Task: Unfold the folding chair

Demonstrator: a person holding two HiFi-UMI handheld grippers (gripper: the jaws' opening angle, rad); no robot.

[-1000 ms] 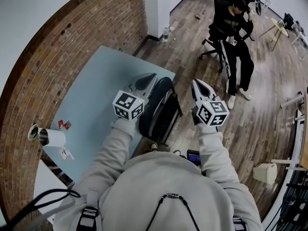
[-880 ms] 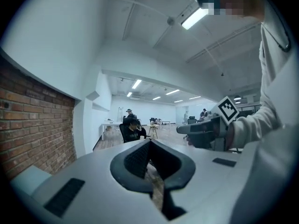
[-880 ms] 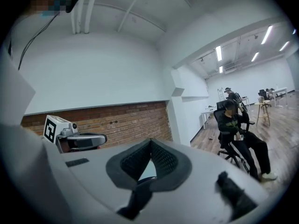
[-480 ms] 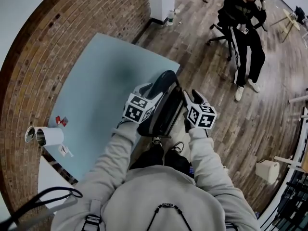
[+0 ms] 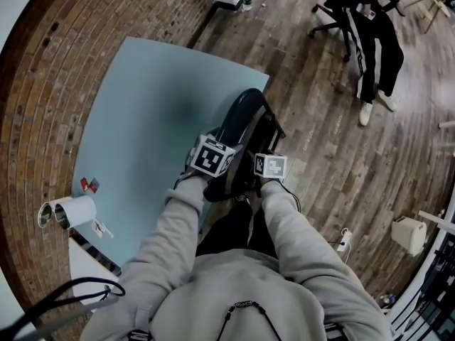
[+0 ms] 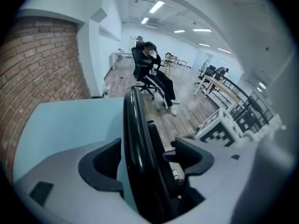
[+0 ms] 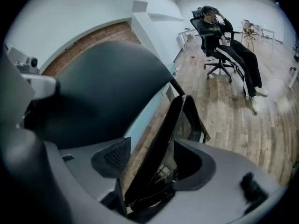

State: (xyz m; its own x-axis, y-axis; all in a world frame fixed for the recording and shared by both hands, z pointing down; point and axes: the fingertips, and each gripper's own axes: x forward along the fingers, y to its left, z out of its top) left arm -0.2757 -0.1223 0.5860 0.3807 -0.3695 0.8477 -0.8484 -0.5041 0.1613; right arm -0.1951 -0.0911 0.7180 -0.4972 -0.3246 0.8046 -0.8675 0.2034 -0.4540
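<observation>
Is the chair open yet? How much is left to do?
Not open yet. Done: the left gripper and right gripper are at the folding chair, which is folded flat beside the blue table. In hand: each has a chair edge between jaws that are opening, not squeezing. Left: grip it and pull seat and back apart.

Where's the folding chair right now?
Head view, centre: the folding chair stands folded at the pale blue table's right edge, its frame between the opening jaws of the left gripper and right gripper.
</observation>
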